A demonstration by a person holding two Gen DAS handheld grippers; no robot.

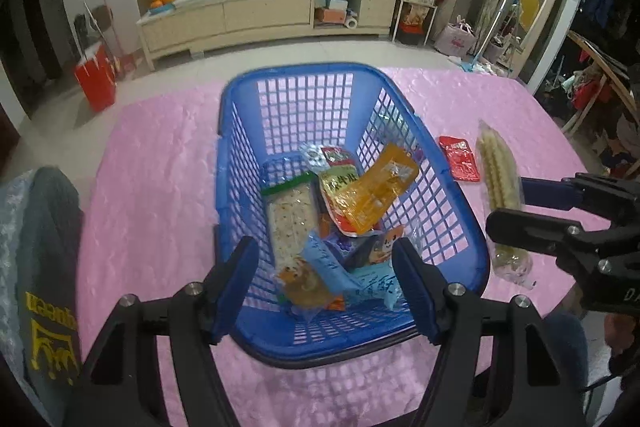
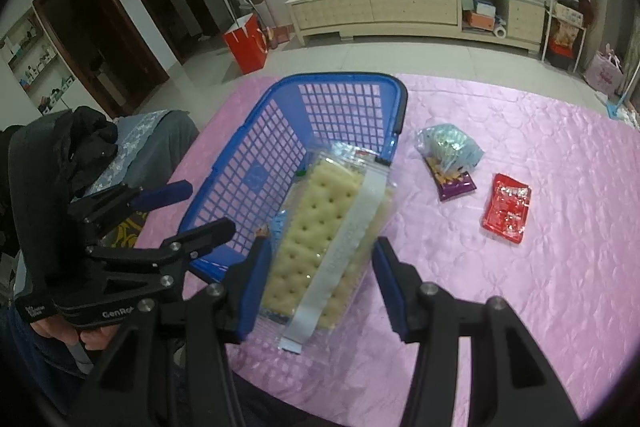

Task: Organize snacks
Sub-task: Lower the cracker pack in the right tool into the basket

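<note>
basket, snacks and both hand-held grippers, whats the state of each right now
blue basket: upright, partly filled with snack packs
cracker pack: between the right hand-held gripper fingers, jaws apart
left hand-held gripper: open, empty, above basket
red packet: flat on pink cloth
purple snack bag: on cloth

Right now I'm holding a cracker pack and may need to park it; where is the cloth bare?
Bare pink cloth spreads right of the red packet, and behind the blue basket toward the far edge. Crowded: inside the basket, and between its right wall and the red packet, where the purple-bottomed bag lies.
</note>
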